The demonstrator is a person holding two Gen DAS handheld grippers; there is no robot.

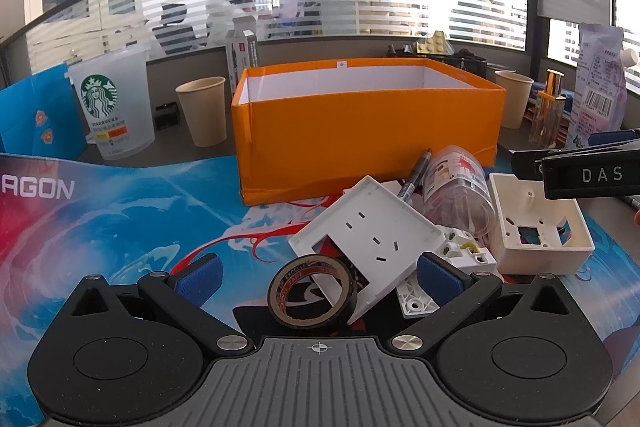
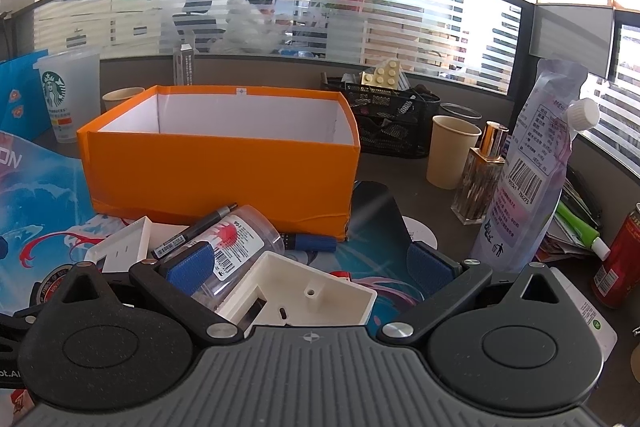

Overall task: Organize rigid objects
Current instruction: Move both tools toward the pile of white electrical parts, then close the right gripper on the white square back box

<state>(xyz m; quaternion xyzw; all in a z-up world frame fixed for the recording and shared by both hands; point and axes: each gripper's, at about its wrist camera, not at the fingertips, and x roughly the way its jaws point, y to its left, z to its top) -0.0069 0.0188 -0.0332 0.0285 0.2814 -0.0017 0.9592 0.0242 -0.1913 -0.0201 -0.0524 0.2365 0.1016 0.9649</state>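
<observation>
Biggest thing on the desk is the orange box [image 1: 368, 131], open top, white inside, nothing visible in it from these angles; it sits at 12 o'clock of the left wrist view. Under everything is a blue and red printed desk mat [image 1: 100, 227].

The pile of stuff to sort lies just in front of the box. A white socket faceplate [image 1: 368, 239] sits tilted at dead centre of the left view, leaning on the other bits. At 3 o'clock from it is a white junction box [image 1: 540, 227], open side up. A clear plastic jar [image 1: 456, 187] lies on its side between those two, touching the box front or very close to it. A black marker [image 1: 416, 177] rests against the jar at about 11 o'clock of it. The black tape roll [image 1: 312, 293] leans on the faceplate's lower edge, at 6 o'clock.

The left gripper [image 1: 318, 277] has its jaws spread as wide as they go, the tape roll and the faceplate corner between the blue pads [image 1: 200, 279], nothing pinched.

The right gripper [image 2: 310, 265] is also spread fully, hovering over the junction box [image 2: 304, 291] and jar [image 2: 236, 247], gripping nothing.
</observation>
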